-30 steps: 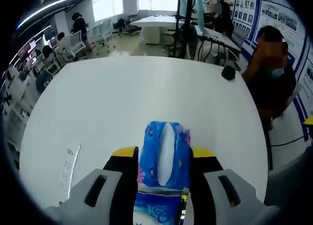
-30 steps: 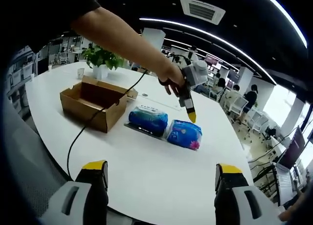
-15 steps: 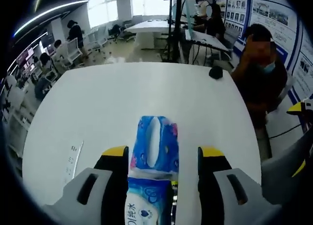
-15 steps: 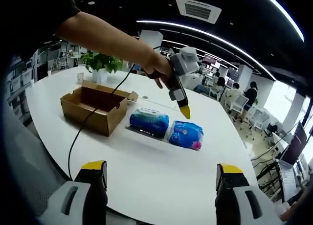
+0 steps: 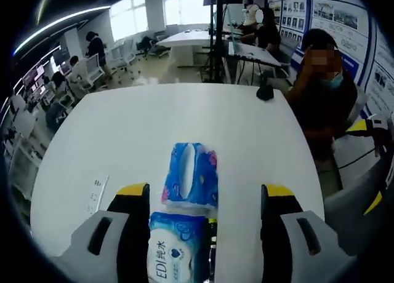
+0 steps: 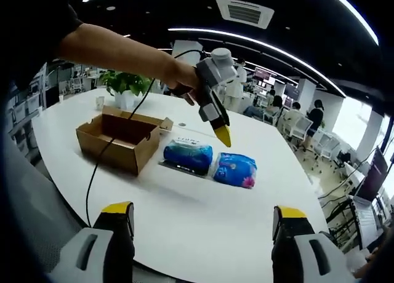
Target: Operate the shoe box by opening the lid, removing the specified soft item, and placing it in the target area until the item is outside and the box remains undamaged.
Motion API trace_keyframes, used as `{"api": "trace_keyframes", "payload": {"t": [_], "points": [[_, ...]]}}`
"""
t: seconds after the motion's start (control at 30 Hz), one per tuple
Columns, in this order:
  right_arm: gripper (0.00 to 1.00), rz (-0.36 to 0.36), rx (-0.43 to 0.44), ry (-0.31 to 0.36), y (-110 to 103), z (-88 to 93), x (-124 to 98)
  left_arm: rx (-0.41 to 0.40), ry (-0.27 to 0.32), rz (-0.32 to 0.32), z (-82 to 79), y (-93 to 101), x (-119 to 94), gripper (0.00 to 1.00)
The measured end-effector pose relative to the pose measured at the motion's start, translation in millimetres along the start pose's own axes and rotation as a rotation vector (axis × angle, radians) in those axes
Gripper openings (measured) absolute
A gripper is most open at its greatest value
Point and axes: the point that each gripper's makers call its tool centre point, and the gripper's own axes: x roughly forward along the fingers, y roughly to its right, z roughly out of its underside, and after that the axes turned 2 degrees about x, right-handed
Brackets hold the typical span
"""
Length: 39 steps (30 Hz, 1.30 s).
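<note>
My left gripper [image 6: 220, 134] has lifted off the blue tissue pack [image 6: 235, 169], jaws apart. White table [image 6: 184, 221]: open shoe box [image 6: 120, 137] toward one edge, wipes pack [image 6: 188, 157] beside it, apparently touching the tissue pack. Right gripper [image 6: 203, 234] spread, empty.

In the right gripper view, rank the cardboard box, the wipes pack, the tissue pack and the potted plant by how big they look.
1. Cardboard box.
2. Wipes pack and tissue pack: look alike, no ranking.
3. Potted plant: looks smallest, but it stands farther back, so unsure.

Two tissue packs [image 6: 188, 157] [image 6: 236, 170], one shoe box [image 6: 120, 137], one plant [image 6: 126, 86].
</note>
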Motion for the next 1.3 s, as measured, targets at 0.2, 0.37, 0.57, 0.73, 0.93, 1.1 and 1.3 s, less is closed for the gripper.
{"api": "trace_keyframes", "payload": {"t": [0.2,0.37,0.57,0.73,0.93,1.1,1.3], "points": [[0.93,0.005,0.006,0.003,1.2,-0.3,-0.9,-0.003,0.006,-0.005,4.2,5.5,-8.5,0.82],[0.94,0.002,0.007,0.006,0.3,-0.5,-1.3,-0.007,0.021,-0.005,6.8,12.2,-18.7,0.88],[0.94,-0.006,0.010,0.007,-1.4,-0.8,-1.5,-0.008,0.034,-0.009,9.1,19.5,-30.4,0.94],[0.94,-0.009,0.008,0.008,-2.1,-1.4,-1.5,-0.002,0.041,-0.013,12.1,25.1,-40.6,0.99],[0.94,-0.013,0.005,0.013,-2.8,-2.4,-1.8,-0.004,0.043,-0.024,18.6,30.8,-52.6,0.99],[0.95,-0.022,0.016,0.017,-4.4,-2.8,-1.7,-0.003,0.056,-0.039,24.3,34.7,-64.2,0.99],[0.95,-0.033,0.017,0.017,-6.5,-2.5,-1.4,-0.021,0.067,-0.057,32.4,33.9,-79.5,0.99]]}}
